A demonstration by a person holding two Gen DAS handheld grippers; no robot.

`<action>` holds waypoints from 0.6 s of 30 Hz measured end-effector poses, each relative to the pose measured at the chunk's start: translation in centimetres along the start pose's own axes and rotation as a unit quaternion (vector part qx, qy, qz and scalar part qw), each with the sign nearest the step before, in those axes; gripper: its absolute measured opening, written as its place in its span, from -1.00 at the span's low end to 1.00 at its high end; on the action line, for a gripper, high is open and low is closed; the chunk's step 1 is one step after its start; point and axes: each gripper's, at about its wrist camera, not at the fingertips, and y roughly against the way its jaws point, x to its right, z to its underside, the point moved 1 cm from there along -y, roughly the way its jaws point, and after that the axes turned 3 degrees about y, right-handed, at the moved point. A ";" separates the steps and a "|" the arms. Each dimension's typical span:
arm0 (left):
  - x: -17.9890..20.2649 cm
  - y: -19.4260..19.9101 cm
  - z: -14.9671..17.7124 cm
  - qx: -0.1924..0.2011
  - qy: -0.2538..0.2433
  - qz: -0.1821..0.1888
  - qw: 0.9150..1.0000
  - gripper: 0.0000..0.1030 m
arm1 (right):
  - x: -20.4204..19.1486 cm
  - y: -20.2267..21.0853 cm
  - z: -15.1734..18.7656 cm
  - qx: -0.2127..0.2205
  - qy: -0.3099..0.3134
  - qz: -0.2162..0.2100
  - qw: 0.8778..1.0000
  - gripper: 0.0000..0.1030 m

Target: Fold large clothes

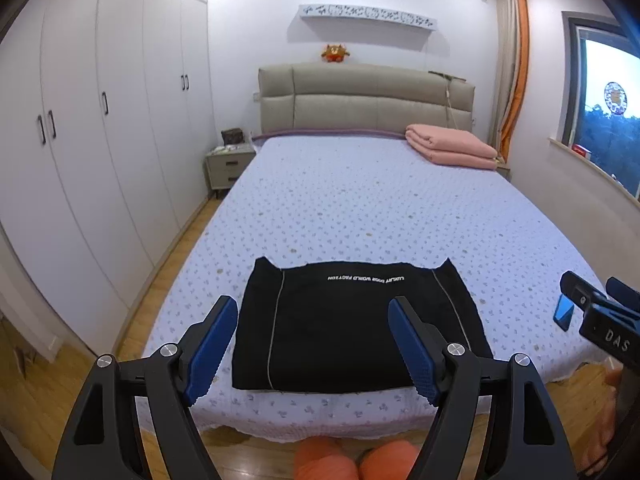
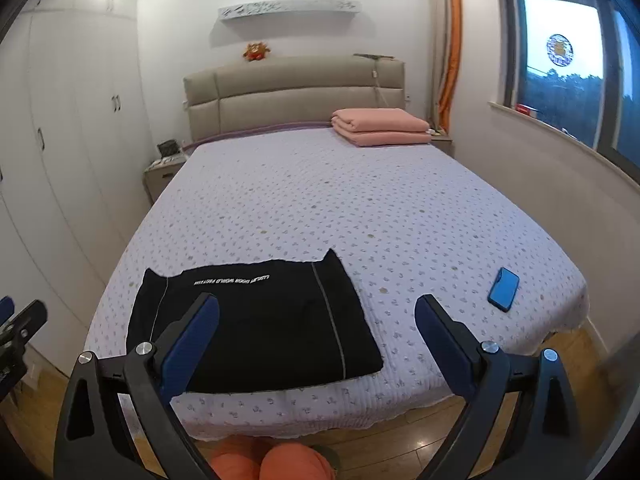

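Observation:
A black garment [image 1: 340, 324] with white lettering and thin grey seams lies folded into a flat rectangle near the foot of the bed [image 1: 360, 208]; it also shows in the right wrist view as the black garment [image 2: 256, 320]. My left gripper [image 1: 312, 312] hovers above it, open, with nothing between its blue pads. My right gripper [image 2: 316, 308] is held off the bed over the garment's right edge, open wide and empty. The right gripper [image 1: 600, 312] also appears at the right edge of the left wrist view.
A blue phone [image 2: 503, 289] lies on the bed's right front corner. A folded pink blanket [image 2: 380, 126] rests by the headboard. White wardrobes [image 1: 100, 120] line the left wall, with a nightstand [image 1: 228, 164] beside the bed. The person's orange-clad knees [image 2: 272, 460] stand at the bed's foot.

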 end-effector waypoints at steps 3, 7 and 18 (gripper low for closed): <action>-0.3 -1.7 0.3 -0.011 0.005 -0.003 1.000 0.53 | -1.3 -1.5 0.1 -0.012 0.016 -0.005 1.000 0.92; -0.5 -4.6 0.9 -0.038 0.008 -0.003 0.999 0.53 | -2.8 -3.6 0.8 -0.032 0.033 -0.005 0.999 0.92; 0.0 -7.1 1.8 -0.058 -0.010 -0.007 0.998 0.53 | -3.9 -6.1 1.2 -0.059 0.039 -0.005 0.997 0.92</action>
